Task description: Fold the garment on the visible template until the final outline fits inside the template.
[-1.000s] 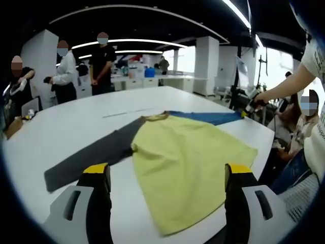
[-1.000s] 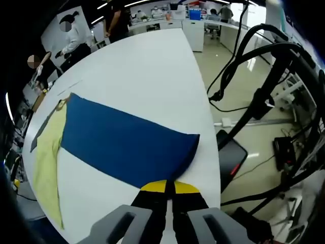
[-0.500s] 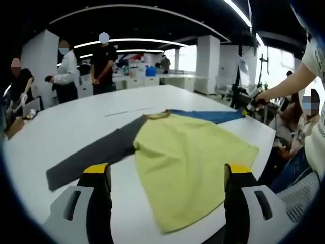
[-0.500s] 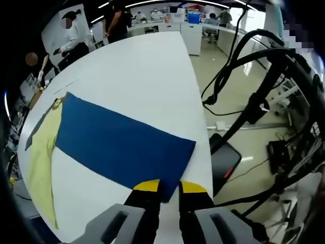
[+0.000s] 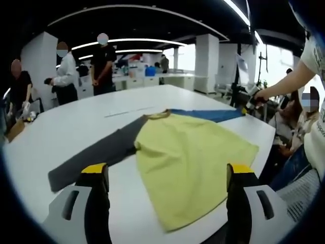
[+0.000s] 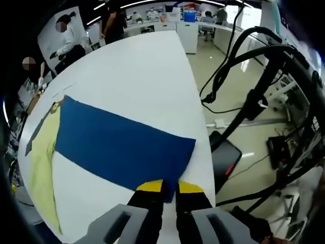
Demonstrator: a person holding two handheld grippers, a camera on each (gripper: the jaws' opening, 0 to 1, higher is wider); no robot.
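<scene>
White and wide, the surface (image 5: 76,127) carries your garment (image 5: 190,162) spread flat: yellow body in the middle, grey sleeve (image 5: 96,155) stretched one way, blue sleeve (image 6: 122,147) the other, reaching almost to the surface's edge. Your left claw (image 5: 166,180) hangs above the near side with its jaws spread wide, the yellow hem showing between them and nothing gripped. Your right claw (image 6: 170,187) sits at the blue sleeve's cuff, jaws drawn nearly together over the corner of the cloth (whether they actually pinch it, I cannot tell). In the left gripper view, your right hand (image 5: 259,96) is at the far end of the blue sleeve. Beyond that edge, black cables (image 6: 244,76) trail across the floor. People (image 5: 101,61) stand at the far side.
</scene>
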